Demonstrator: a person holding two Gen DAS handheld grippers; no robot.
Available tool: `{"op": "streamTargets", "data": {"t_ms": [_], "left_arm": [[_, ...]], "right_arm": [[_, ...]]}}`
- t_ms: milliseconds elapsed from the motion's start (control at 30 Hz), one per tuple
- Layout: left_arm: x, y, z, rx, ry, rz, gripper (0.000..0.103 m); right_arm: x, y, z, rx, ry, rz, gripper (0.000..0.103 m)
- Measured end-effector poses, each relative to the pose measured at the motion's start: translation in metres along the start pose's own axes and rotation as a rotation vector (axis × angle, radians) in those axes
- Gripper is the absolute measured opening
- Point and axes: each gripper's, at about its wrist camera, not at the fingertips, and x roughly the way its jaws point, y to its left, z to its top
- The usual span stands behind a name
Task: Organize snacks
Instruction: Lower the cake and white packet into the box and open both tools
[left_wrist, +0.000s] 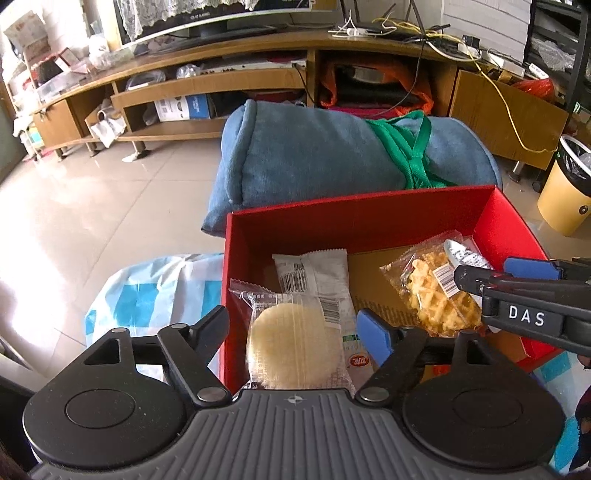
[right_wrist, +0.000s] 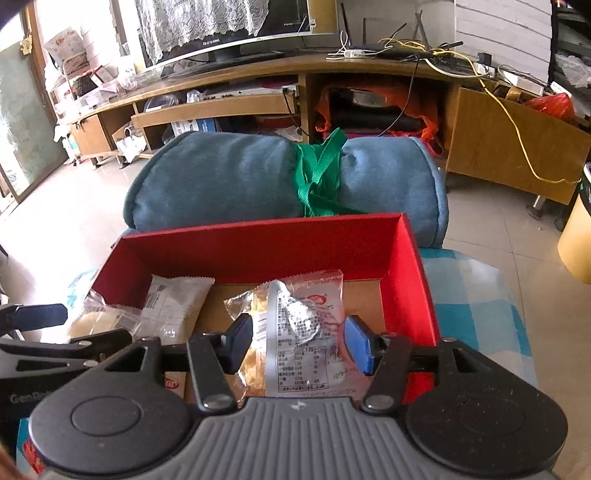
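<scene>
An open red box (left_wrist: 351, 206) (right_wrist: 258, 229) holds several snack packets. A round pale cracker in clear wrap (left_wrist: 291, 347) (right_wrist: 96, 321) lies between the fingers of my left gripper (left_wrist: 295, 330) (right_wrist: 66, 328), which stands open; neither pad presses on it. Under the cracker lies a white barcode packet (left_wrist: 314, 273) (right_wrist: 177, 302). A waffle packet (left_wrist: 436, 299) (right_wrist: 255, 365) rests toward the box's right side. My right gripper (right_wrist: 300, 343) (left_wrist: 498, 271) is shut on a crumpled white printed packet (right_wrist: 295, 347) (left_wrist: 465, 254) just above the waffle.
A rolled blue cushion (left_wrist: 303, 155) (right_wrist: 229, 177) tied with a green strap lies right behind the box. A blue-and-white chequered cloth (left_wrist: 155, 291) (right_wrist: 476, 302) lies under the box. A yellow bin (left_wrist: 565, 192) stands at the right, and a wooden TV stand (left_wrist: 221, 74) runs along the back.
</scene>
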Motion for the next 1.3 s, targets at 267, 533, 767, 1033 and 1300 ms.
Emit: {"op": "streamTargets", "data": {"t_ms": [267, 533, 767, 1033, 1300], "left_arm": [[-0.01, -0.001, 0.001, 0.004, -0.02, -0.006, 0.085], [-0.022, 0.003, 0.001, -0.005, -0.041, -0.005, 0.086], [-0.031, 0.008, -0.002, -0.015, -0.05, -0.002, 0.086], [-0.042, 0.012, -0.007, -0.021, -0.058, -0.007, 0.087], [-0.049, 0.019, -0.016, -0.027, -0.051, -0.004, 0.087]], "right_arm": [[-0.018, 0.003, 0.005, 0.009, -0.038, 0.007, 0.054], [-0.033, 0.012, 0.005, -0.003, -0.048, 0.014, 0.055], [-0.047, 0.017, 0.001, -0.01, -0.052, 0.017, 0.056], [-0.06, 0.027, -0.005, -0.031, -0.053, 0.038, 0.057], [-0.067, 0.034, -0.016, -0.046, -0.035, 0.048, 0.057]]}}
